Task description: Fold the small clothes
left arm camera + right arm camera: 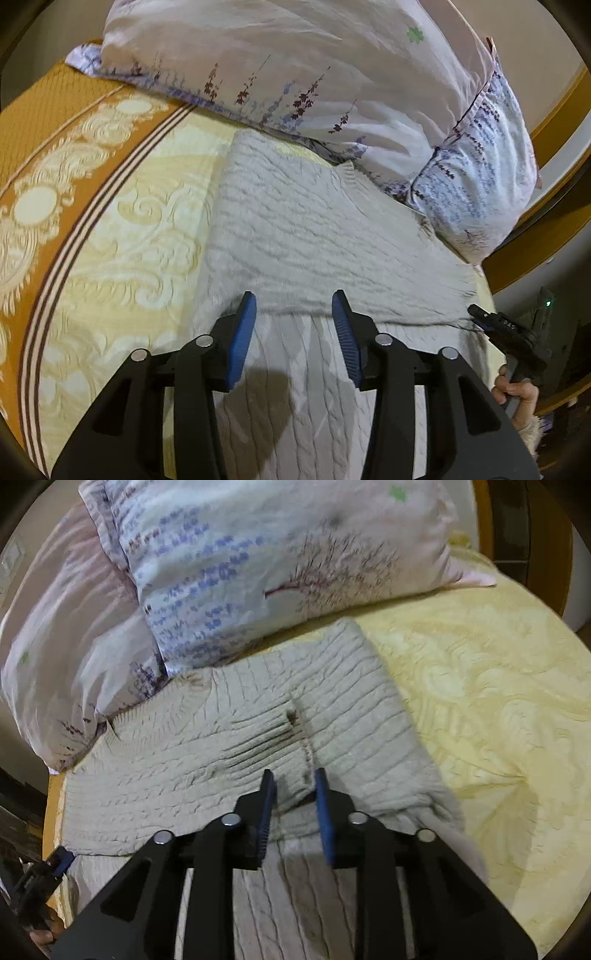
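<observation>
The bed (122, 206) fills both views, covered in a pale yellow spread with raised scrollwork and an orange band with dark stripes running along its left side. A wooden frame (554, 122) edges the bed at the far right of the left wrist view.

Two pillows lie along the head edge of the bed. The pink pillow (280, 48) carries sprigs of lavender and a small green clover mark; the blue-printed pillow (229, 565) beside it shows rows of blue marks and a bare tree.

The sweater (303, 236), a cream cable knit, lies flat on the spread just below the pillows, its far edge touching or tucked under them. Its upper part is folded over the lower part, and the fold edge runs across the bed near both tools. In the right wrist view the sweater (229, 731) shows a ribbed sleeve laid across the body, with a small dark gap at the cuff.

The left tongs (293, 299) stand wide open over the fold edge, blue pads apart with knit showing between them, gripping nothing. The right tongs (293, 775) are parted less widely, and a ridge of knit rises between the pads; whether they pinch it cannot be told. In the left wrist view the right tongs (480, 317) sit at the sweater's right edge, with the person's right hand (515, 387) on the handle.
</observation>
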### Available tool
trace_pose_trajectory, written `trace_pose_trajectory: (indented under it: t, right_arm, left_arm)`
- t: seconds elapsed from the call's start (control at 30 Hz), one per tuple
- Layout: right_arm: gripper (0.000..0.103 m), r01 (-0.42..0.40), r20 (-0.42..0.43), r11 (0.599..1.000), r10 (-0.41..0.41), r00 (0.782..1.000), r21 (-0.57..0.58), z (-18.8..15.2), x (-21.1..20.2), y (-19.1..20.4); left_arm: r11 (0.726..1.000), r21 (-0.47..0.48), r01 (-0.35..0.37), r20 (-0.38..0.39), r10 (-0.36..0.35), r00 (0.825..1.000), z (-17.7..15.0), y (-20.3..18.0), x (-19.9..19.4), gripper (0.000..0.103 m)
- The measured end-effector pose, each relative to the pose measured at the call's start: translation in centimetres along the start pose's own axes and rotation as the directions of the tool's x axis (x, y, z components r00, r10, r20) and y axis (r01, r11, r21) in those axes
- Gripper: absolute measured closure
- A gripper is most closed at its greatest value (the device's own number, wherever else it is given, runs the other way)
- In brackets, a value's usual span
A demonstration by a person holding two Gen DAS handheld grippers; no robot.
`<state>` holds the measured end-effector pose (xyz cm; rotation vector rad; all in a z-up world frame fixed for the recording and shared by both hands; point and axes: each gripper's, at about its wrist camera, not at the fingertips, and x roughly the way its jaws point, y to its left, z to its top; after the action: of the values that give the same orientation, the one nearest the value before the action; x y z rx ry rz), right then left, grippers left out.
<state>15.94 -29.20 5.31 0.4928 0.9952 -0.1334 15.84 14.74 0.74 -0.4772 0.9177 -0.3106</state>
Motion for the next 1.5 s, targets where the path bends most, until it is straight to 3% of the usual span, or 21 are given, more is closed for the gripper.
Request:
trace_pose_trajectory:
  t: [0.1, 0.17, 0.43, 0.6, 0.73, 0.87, 1.0, 1.17, 1.23, 1.37, 1.43, 1.5]
  right_arm:
    - [0.063, -0.061, 0.018, 0.997, 0.061, 0.998, 0.043, -0.2, -2.1, -2.2]
    - [0.040, -0.107, 0.038, 0.992, 0.104, 0.994, 0.071, -0.6, -4.2, -4.4]
    - [0.037, -0.249, 0.005, 0.960, 0.250, 0.968, 0.130, -5.1, -9.2, -13.0]
    - [0.038, -0.271, -0.077, 0.954, 0.282, 0.956, 0.132, -8.9, -9.8, -14.7]
    - [0.045, -0.327, -0.087, 0.936, 0.339, 0.937, 0.131, -11.4, -10.7, -15.2]
    - [0.061, -0.409, -0.130, 0.900, 0.428, 0.894, 0.149, -13.4, -10.7, -15.0]
    - [0.069, -0.490, -0.169, 0.853, 0.517, 0.839, 0.178, -15.3, -10.8, -14.9]
    - [0.075, -0.558, -0.209, 0.811, 0.584, 0.784, 0.176, -17.0, -11.0, -14.0]
    - [0.077, -0.571, -0.223, 0.805, 0.593, 0.774, 0.159, -17.5, -11.1, -13.5]
    - [0.081, -0.576, -0.227, 0.805, 0.592, 0.773, 0.141, -17.6, -11.0, -12.9]
    - [0.085, -0.576, -0.222, 0.808, 0.589, 0.777, 0.128, -17.4, -11.0, -12.6]
    - [0.091, -0.570, -0.206, 0.816, 0.577, 0.790, 0.099, -17.3, -11.4, -12.4]
  left_arm:
    - [1.000, 0.004, 0.024, 0.003, -0.024, 1.000, -1.1, 0.2, -1.7, 0.057]
    - [0.999, 0.006, 0.051, 0.016, -0.051, 0.999, -2.0, 0.4, -3.3, 0.053]
    - [0.986, -0.056, 0.155, 0.017, -0.154, 0.988, -7.1, 3.2, -7.8, 0.049]
    - [0.979, -0.065, 0.191, 0.022, -0.190, 0.982, -10.0, 3.5, -9.0, 0.050]
    - [0.966, -0.065, 0.250, 0.017, -0.249, 0.968, -11.8, 2.9, -9.8, 0.050]
    - [0.964, -0.041, 0.264, 0.013, -0.264, 0.964, -13.7, 2.0, -10.4, 0.057]
    - [0.945, -0.071, 0.318, 0.002, -0.319, 0.948, -15.5, 1.8, -10.6, 0.059]
    - [0.923, -0.090, 0.373, -0.019, -0.376, 0.926, -17.8, 1.6, -10.3, 0.065]
    - [0.917, -0.091, 0.387, -0.029, -0.391, 0.920, -18.5, 1.4, -10.4, 0.066]
    - [0.918, -0.079, 0.388, -0.039, -0.392, 0.919, -18.9, 0.8, -10.2, 0.069]
    - [0.923, -0.079, 0.377, -0.046, -0.382, 0.923, -18.9, 0.7, -10.1, 0.074]
    - [0.932, -0.071, 0.356, -0.057, -0.360, 0.931, -18.9, 0.5, -10.0, 0.087]
